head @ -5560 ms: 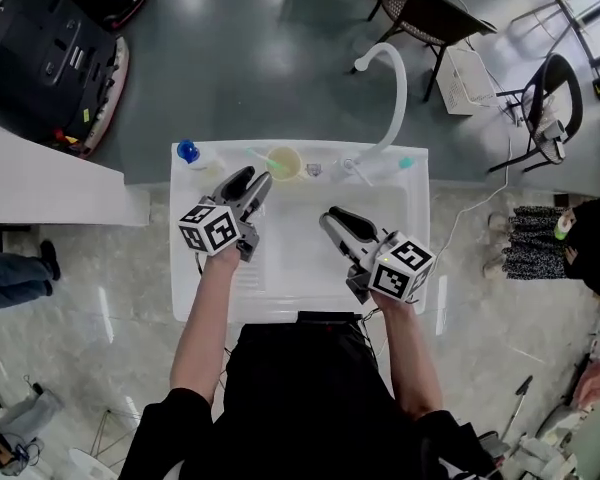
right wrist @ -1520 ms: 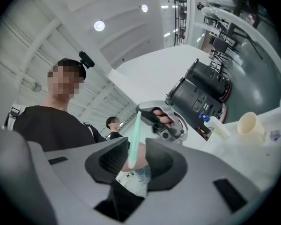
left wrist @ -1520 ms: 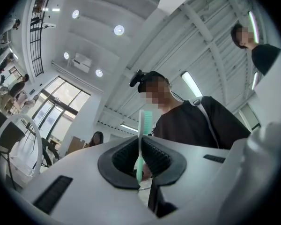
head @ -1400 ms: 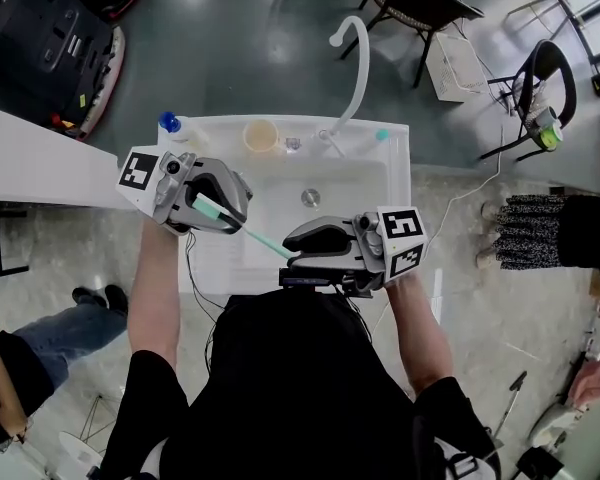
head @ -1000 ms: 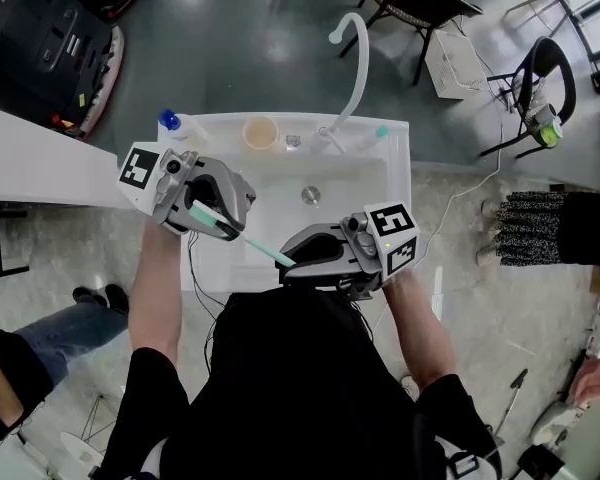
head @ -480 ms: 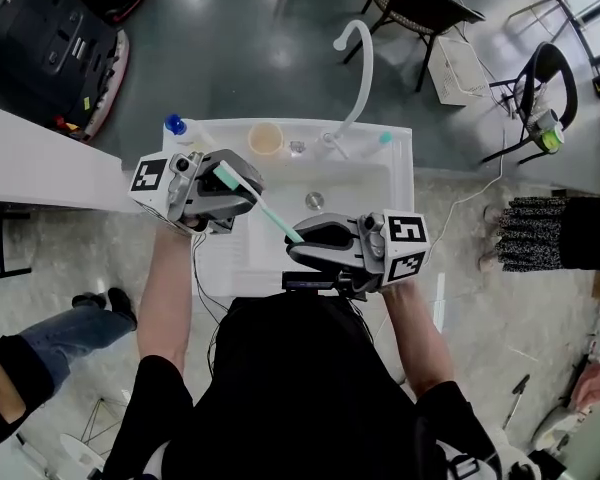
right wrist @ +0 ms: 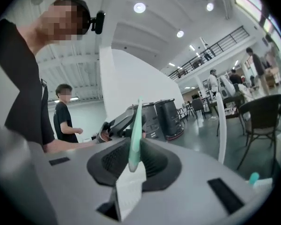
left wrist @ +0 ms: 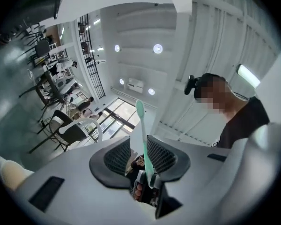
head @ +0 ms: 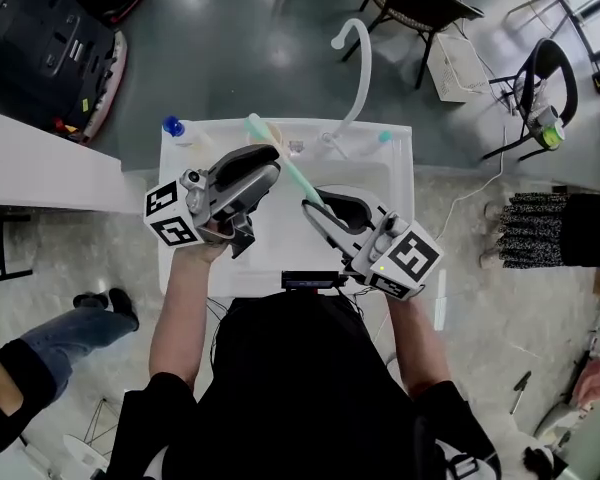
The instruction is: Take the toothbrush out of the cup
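- The right gripper has its jaws closed on the toothbrush, pinching only the tail of the handle. With so short a hold, I judge the long brush could pivot or slip out and fall into the sink
- The left gripper grips nothing. Its jaws have just been opening and stand partway apart, with the brush running through the gap close to one pad. A crooked withdrawal could snag the brush and tug it from the right grip
- The brush is out of the cup, in the air over the sink, slanting away and leftward. Its head nears the back ledge by the faucet, where a swing might knock it. I cannot make out the cup
- The right hand sits nearest the body, with its gripper aimed away and leftward
- The left hand aims its gripper away and rightward, so the two meet in a V
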